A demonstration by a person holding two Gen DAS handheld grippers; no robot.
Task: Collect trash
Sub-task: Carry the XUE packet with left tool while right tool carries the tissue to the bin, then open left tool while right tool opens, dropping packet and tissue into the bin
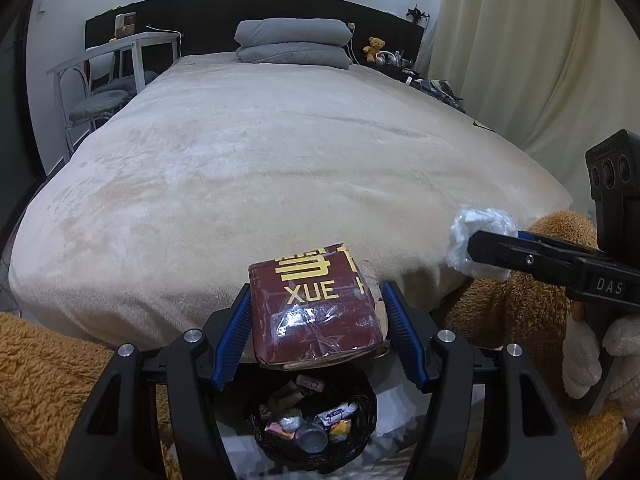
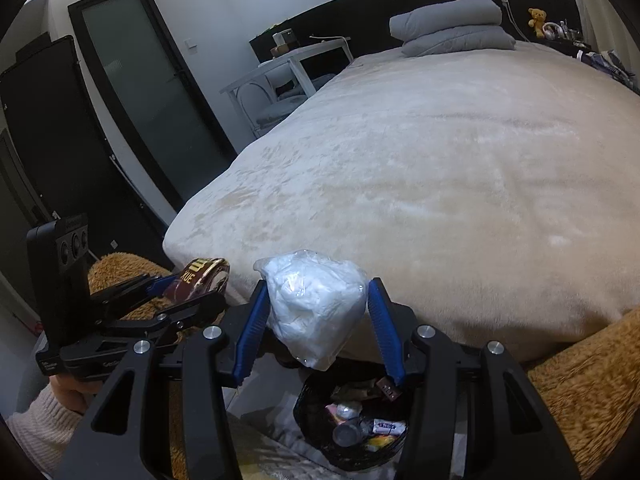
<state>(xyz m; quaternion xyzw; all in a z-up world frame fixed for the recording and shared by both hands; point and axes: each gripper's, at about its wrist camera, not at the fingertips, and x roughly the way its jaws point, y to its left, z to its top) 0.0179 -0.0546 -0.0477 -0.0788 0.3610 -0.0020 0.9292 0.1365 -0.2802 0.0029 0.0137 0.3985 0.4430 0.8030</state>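
Gripping firmly, the left gripper [image 1: 318, 316] is clamping a maroon box [image 1: 316, 312] while the right gripper [image 2: 318, 312] is clamping a white wad [image 2: 316, 304], both hanging above the bin [image 1: 312, 416]. Releases should be waiting until each item is sitting squarely over the bin's mouth, lest either land on the rug [image 1: 48, 368].

The trash bin [image 1: 316, 420] is half hidden behind the left gripper's [image 1: 318, 322] frame, its near rim lost between the black arms. The wrappers [image 2: 366, 420] inside are too small to be read. The gold lettering on the maroon packet [image 1: 316, 308] is cut short by its top edge. The shelf clutter [image 1: 394, 60] beside the headboard cannot be made out.
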